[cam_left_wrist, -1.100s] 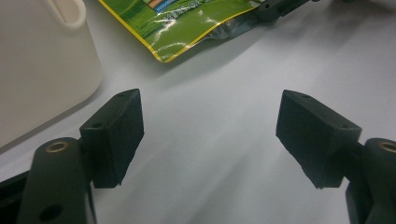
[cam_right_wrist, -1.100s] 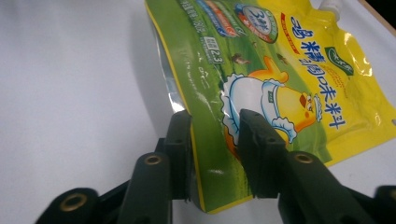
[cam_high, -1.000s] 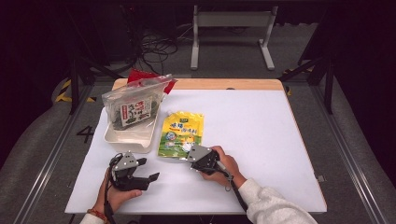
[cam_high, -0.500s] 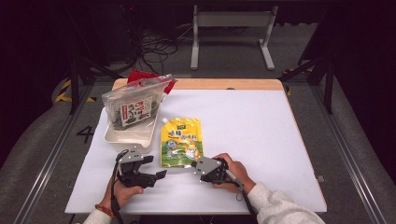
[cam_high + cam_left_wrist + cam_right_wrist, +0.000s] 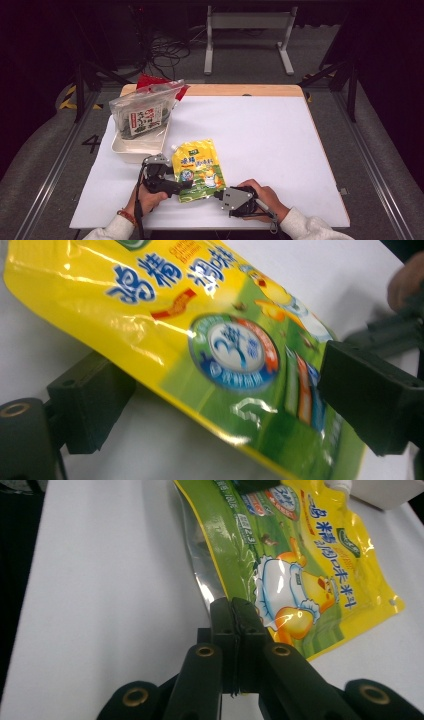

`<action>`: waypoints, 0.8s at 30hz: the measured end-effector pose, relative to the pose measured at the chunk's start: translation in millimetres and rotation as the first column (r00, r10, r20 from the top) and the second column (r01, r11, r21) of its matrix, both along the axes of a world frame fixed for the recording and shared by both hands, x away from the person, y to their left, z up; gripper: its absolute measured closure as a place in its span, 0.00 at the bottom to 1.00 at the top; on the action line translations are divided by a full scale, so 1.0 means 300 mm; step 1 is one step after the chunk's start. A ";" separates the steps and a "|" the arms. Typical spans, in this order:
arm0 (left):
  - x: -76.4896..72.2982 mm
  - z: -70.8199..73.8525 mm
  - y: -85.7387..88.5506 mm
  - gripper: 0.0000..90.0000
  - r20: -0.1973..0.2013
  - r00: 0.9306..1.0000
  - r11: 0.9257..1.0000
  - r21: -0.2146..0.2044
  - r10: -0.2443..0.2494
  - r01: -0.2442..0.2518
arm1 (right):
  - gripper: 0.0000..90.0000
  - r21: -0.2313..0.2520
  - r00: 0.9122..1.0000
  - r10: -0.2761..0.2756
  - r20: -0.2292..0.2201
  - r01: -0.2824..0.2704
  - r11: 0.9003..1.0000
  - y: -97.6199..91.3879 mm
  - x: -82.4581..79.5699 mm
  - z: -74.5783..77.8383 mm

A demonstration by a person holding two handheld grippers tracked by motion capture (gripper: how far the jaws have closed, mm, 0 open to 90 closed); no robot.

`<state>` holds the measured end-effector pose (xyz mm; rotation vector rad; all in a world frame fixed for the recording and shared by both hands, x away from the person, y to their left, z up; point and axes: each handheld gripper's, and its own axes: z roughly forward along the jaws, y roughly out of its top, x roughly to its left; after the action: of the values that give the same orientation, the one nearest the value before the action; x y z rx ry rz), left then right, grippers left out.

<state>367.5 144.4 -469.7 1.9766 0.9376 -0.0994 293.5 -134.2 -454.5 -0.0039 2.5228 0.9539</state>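
Observation:
A yellow and green spouted pouch (image 5: 197, 167) lies flat on the white table near the front edge. My right gripper (image 5: 218, 194) is shut on its lower edge; in the right gripper view the jaws (image 5: 232, 605) meet on the silver seam of the pouch (image 5: 295, 555). My left gripper (image 5: 178, 180) sits at the pouch's left side. Its jaws have just been opening and stand wide apart in the left gripper view (image 5: 225, 380), with the pouch (image 5: 225, 340) lying across the gap and the pads not pressing on it.
A white tray (image 5: 134, 149) stands at the left behind the left gripper, with a clear bag of dark seaweed (image 5: 142, 112) leaning in it and something red (image 5: 149, 81) behind. The table's front edge is just under both hands.
The pouch has slid toward the front edge with the right gripper shut on it. The left gripper has moved right to the pouch's side and its jaws have opened wider.

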 end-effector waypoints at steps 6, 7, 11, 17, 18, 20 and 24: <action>0.028 0.003 -0.022 0.20 -0.002 0.999 0.999 0.006 0.050 -0.050 | 1.00 0.000 0.999 -0.010 -0.035 0.010 1.000 -0.009 0.010 -0.012; 0.030 0.002 -0.022 0.20 0.001 0.999 0.999 0.005 0.047 -0.047 | 0.99 0.043 0.999 -0.018 -0.049 0.020 0.999 -0.025 0.014 0.005; 0.036 -0.002 -0.013 0.25 -0.011 0.998 0.998 -0.016 0.066 -0.066 | 0.74 0.132 0.995 -0.073 -0.073 0.082 0.988 -0.057 0.041 0.039; 0.033 0.002 -0.011 0.23 -0.018 0.999 0.999 -0.014 0.044 -0.045 | 0.57 0.106 0.993 -0.099 -0.067 0.106 0.989 -0.001 0.062 0.016; 0.033 0.001 -0.013 0.23 -0.021 0.999 0.999 -0.015 0.042 -0.043 | 0.55 0.094 0.993 -0.106 -0.052 0.111 0.989 0.015 0.063 0.008; 0.031 0.001 -0.014 0.23 -0.020 0.999 0.999 -0.018 0.041 -0.042 | 0.51 0.079 0.994 -0.100 -0.042 0.103 0.992 0.040 0.067 -0.002; 0.030 0.002 -0.019 0.24 -0.020 0.999 0.999 -0.015 0.037 -0.037 | 0.58 0.036 0.995 -0.087 0.044 0.085 0.996 0.082 0.042 -0.013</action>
<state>376.5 138.8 -469.2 1.9468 0.9832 -0.1053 306.1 -109.7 -458.5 0.0917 2.4443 0.9512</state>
